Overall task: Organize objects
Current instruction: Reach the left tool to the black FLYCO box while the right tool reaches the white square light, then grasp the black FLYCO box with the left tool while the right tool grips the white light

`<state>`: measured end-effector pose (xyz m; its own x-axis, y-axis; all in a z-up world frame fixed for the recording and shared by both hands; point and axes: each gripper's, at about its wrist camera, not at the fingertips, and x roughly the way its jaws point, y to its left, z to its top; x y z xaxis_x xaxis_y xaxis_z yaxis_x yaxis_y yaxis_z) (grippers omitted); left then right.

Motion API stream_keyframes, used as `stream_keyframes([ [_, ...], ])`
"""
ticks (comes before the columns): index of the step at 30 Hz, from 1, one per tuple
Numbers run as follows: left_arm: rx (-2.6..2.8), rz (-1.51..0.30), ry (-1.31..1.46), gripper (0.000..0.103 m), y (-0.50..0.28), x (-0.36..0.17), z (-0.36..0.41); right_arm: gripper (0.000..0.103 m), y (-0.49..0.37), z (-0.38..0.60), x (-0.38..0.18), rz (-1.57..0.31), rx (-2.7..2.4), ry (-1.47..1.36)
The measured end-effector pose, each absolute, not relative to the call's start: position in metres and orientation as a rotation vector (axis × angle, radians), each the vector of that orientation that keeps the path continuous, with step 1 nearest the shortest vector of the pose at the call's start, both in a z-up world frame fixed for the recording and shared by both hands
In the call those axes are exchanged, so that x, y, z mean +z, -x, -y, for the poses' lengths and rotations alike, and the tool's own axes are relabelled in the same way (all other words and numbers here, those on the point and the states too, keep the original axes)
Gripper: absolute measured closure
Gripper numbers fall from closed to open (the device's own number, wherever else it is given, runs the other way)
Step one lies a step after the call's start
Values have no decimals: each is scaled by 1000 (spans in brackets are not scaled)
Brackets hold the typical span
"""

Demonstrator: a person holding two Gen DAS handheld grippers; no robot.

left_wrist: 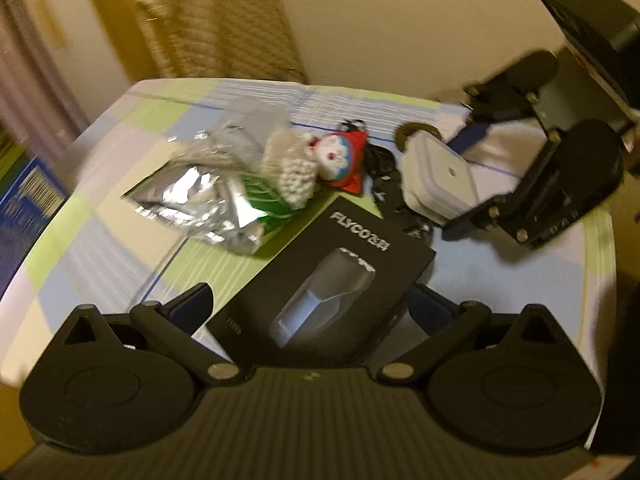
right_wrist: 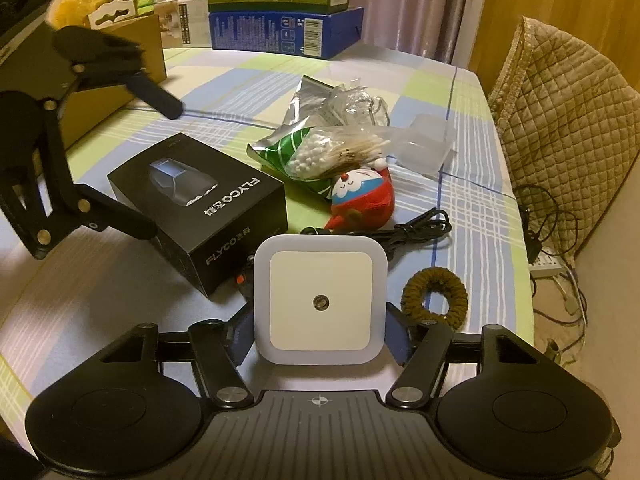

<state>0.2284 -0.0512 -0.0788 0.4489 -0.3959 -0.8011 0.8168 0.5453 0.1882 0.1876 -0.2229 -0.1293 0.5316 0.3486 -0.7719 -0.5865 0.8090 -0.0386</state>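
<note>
A white square night light (right_wrist: 320, 296) sits between the pads of my right gripper (right_wrist: 320, 336), which is shut on its two sides; the left wrist view shows the same night light (left_wrist: 440, 180) tilted in that gripper (left_wrist: 456, 182). A black FLYCO box (left_wrist: 332, 276) lies on the checked tablecloth (right_wrist: 472, 208). My left gripper (left_wrist: 312, 300) stands open around the box's near end, its fingers wide apart on either side. In the right wrist view this open gripper (right_wrist: 164, 172) hovers over the box (right_wrist: 200, 204) from the left.
A foil snack bag (right_wrist: 304, 136), a bag of cotton swabs (right_wrist: 332, 152), a red and blue plush toy (right_wrist: 360, 196), a black cable (right_wrist: 420, 228) and a brown hair tie (right_wrist: 434, 296) lie mid-table. Cartons (right_wrist: 280, 12) and a cardboard box (right_wrist: 120, 60) stand behind. A quilted chair (right_wrist: 560, 120) is at the right.
</note>
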Motion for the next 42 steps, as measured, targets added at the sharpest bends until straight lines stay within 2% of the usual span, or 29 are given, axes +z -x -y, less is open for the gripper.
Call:
stream_keyframes([
  [11,-965,-870,-764,1,-250,-99,69,41,-187,223,-129,-839,569,308],
  [19,-856,-952,-684,9,-245,-98,61,41,-185,224,-129,-850,538,287],
  [24,-808,-941,-641,18,-224,-94,53,41,-183,225,-128,-854,559,295],
  [32,-890,-949,-661,19,-236,-95,65,41,-189,223,-127,-862,595,319],
  [42,-850,-1028,-607,26,-222,-94,62,41,-186,223,-125,-884,600,320],
])
